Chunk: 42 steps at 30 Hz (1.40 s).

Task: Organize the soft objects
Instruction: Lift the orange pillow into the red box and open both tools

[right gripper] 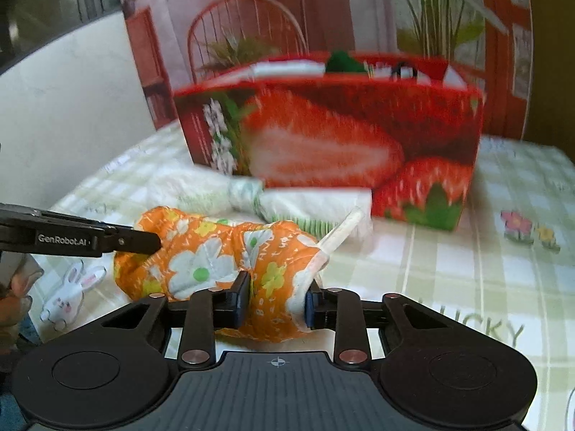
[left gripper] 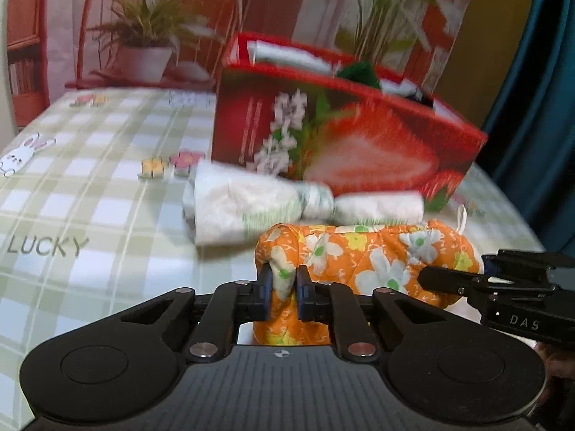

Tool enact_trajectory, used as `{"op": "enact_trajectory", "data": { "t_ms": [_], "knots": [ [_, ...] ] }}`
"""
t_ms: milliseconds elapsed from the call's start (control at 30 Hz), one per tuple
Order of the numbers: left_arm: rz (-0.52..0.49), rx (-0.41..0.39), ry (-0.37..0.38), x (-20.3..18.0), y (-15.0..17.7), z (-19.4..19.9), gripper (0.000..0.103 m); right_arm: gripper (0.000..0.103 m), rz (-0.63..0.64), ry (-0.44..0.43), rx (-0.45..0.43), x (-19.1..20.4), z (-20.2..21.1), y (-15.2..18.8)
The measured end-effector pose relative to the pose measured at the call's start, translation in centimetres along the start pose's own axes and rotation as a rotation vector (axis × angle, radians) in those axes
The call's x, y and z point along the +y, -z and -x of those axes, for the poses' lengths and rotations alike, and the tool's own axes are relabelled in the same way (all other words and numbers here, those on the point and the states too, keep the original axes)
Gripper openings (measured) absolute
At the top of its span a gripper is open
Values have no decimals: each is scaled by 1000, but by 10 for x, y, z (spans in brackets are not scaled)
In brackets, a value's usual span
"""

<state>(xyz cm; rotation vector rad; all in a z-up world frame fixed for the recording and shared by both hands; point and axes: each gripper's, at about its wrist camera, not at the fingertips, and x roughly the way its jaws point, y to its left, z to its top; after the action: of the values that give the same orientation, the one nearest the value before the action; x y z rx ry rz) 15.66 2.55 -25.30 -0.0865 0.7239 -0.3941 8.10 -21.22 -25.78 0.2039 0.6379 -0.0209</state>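
Both grippers pinch the orange floral oven mitt (left gripper: 363,258): left gripper (left gripper: 284,280) its left end, right gripper (right gripper: 276,298) its cuffed end. Just beyond lie what look like rolled white cloths (left gripper: 248,204) and the strawberry box (left gripper: 345,136).

"LUCKY" on tablecloth (left gripper: 90,215); "GenRobot.AI" on left claw (right gripper: 143,242).

Left hand-held gripper (left gripper: 284,282), right hand-held gripper (right gripper: 277,300) — black, silver screws, blue pads.
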Motion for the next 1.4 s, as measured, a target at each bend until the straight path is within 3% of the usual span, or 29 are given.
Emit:
{"op": "enact_trajectory", "data": {
  "t_ms": [233,500,667,800,900,1033,1133,1267,1333,1400],
  "knots": [
    [-36,-141,12,-8,-22,30,13,21,40,-16,-125,3,25,-24],
    [-156,-284,28,-36,-89,55,13,20,66,-11,-254,-5,55,-83],
    [-174,-296,19,-53,-131,39,13,20,100,27,-268,-18,49,-130],
    [-110,-202,19,-45,-160,8,13,20,92,66,-225,-28,23,-157],
    [-116,-161,-24,-42,-173,-18,13,20,82,86,-173,-35,-2,-172],
    [-131,-180,-62,-43,-186,-38,13,18,81,122,-157,-38,-26,-185],
    [-100,-241,-53,-39,-194,-30,13,17,99,132,-218,-35,-26,-194],
    [-86,-376,-50,-34,-197,-15,13,17,146,132,-361,-28,-12,-201],
    [-85,-375,-55,-35,-199,-16,13,17,169,141,-400,-27,-10,-203],
    [-111,-336,-76,-38,-197,-24,13,17,185,150,-380,-26,-15,-202]
  ]
}}
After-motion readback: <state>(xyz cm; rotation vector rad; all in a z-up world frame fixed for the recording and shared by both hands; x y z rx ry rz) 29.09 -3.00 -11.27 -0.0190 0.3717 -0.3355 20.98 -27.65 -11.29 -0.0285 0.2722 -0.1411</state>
